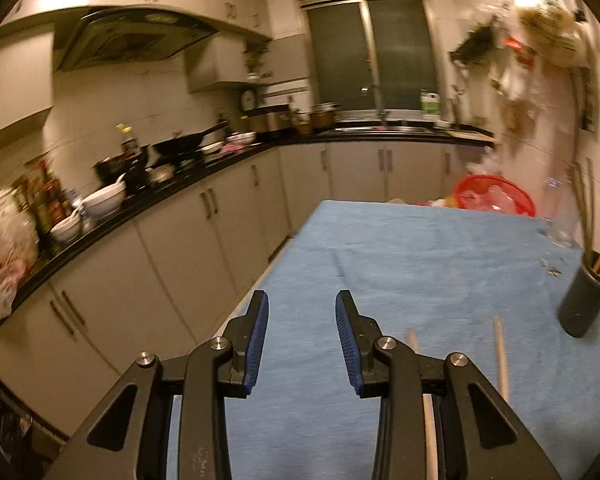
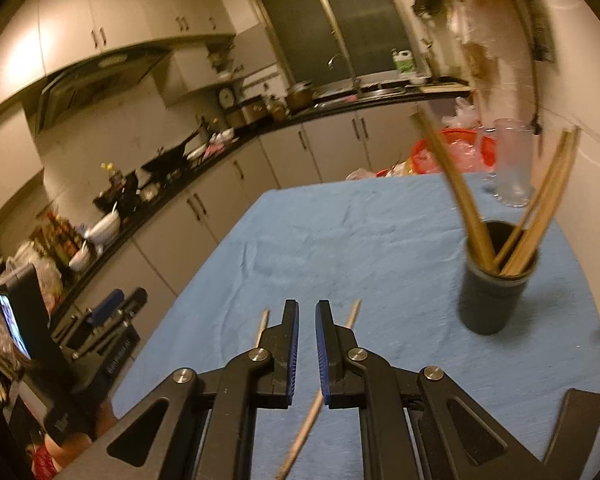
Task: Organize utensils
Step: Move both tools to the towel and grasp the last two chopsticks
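A dark cup [image 2: 494, 284] stands on the blue cloth [image 2: 360, 240] at the right and holds several wooden chopsticks [image 2: 540, 220]. It shows at the right edge of the left wrist view [image 1: 584, 296]. Two loose chopsticks lie on the cloth under my right gripper [image 2: 307, 308]: one [image 2: 352, 314] runs beneath the jaws, another [image 2: 262, 326] lies to the left. My right gripper's jaws stand narrowly apart and hold nothing. My left gripper [image 1: 302, 300] is open and empty above the cloth; the loose chopsticks [image 1: 501, 356] lie to its right.
A clear glass jug [image 2: 510, 160] and a red basket [image 2: 452, 148] stand at the table's far end. A kitchen counter [image 1: 140, 200] with bowls, bottles and a wok runs along the left. The left gripper's body shows at lower left in the right wrist view [image 2: 112, 308].
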Motion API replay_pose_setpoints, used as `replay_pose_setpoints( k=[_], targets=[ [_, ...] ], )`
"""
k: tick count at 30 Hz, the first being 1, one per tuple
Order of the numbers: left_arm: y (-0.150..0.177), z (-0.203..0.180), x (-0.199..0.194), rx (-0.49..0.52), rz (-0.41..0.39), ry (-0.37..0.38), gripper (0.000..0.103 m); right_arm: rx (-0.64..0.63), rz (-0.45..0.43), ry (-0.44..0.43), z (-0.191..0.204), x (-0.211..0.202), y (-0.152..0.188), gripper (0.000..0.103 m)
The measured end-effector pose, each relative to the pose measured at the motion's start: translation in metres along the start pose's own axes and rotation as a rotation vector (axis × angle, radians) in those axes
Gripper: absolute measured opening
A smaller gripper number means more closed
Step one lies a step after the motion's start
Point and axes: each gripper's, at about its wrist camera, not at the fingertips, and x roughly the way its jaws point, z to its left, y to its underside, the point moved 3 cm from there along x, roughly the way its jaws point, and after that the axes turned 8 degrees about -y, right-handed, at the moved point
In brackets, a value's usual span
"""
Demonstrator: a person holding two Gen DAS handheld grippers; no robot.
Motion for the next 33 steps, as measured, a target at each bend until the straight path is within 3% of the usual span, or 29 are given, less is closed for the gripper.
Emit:
replay_pose_setpoints(
  k=[12, 23, 29, 33],
  targets=[
    [0.02, 0.068, 0.029, -0.088, 0.064, -0.108, 0.035, -0.055, 0.109, -0.018, 0.045, 0.047, 0.019, 0.01],
    [0.031, 0.081, 0.044, -0.102, 0.103, -0.113, 0.036, -0.052, 0.16, -0.016, 0.05, 0.067, 0.023, 0.01],
    [0.034, 0.073, 0.052, -0.075, 0.191, -0.017, 0.036, 0.047, 0.222, 0.016, 0.015, 0.081, 0.009, 0.01],
    [0.041, 0.059, 0.061, -0.056, 0.312, 0.118, 0.037, 0.154, 0.288, 0.104, -0.029, 0.101, -0.003, 0.01]
  ],
)
